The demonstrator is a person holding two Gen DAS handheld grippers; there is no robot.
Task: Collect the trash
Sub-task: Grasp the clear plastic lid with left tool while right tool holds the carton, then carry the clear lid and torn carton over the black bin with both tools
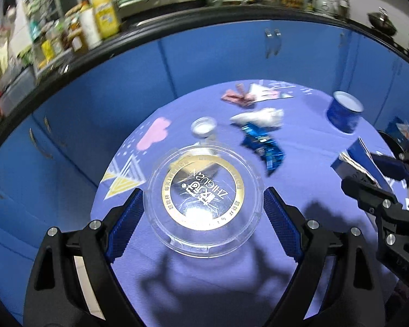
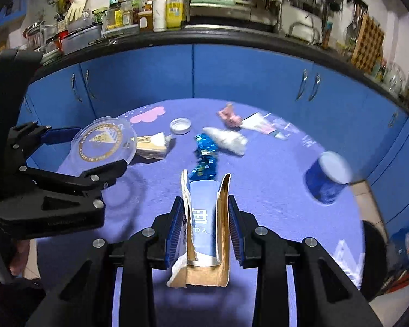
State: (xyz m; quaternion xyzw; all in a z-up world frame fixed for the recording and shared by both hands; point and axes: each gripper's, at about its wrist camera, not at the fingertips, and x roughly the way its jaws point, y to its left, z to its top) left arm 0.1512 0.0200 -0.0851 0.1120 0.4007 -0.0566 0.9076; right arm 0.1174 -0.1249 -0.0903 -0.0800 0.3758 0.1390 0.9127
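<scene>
Left wrist view: your left gripper (image 1: 203, 207) has its jaws clamped wide on the lid (image 1: 203, 200), lifted above the table (image 1: 308, 141). Keep it level.

Right wrist view: your right gripper (image 2: 205, 229) has its jaws clenched on the torn box (image 2: 204, 226); blue wrapper (image 2: 205, 158), tissue (image 2: 227, 137), cup (image 2: 327, 177) remain. Carry both loads clear without loosening.

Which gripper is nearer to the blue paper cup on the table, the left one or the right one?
Right. The right gripper, shut on a torn carton, sits between the left gripper and the blue paper cup. The left gripper, holding the clear lid, is farther away.
</scene>
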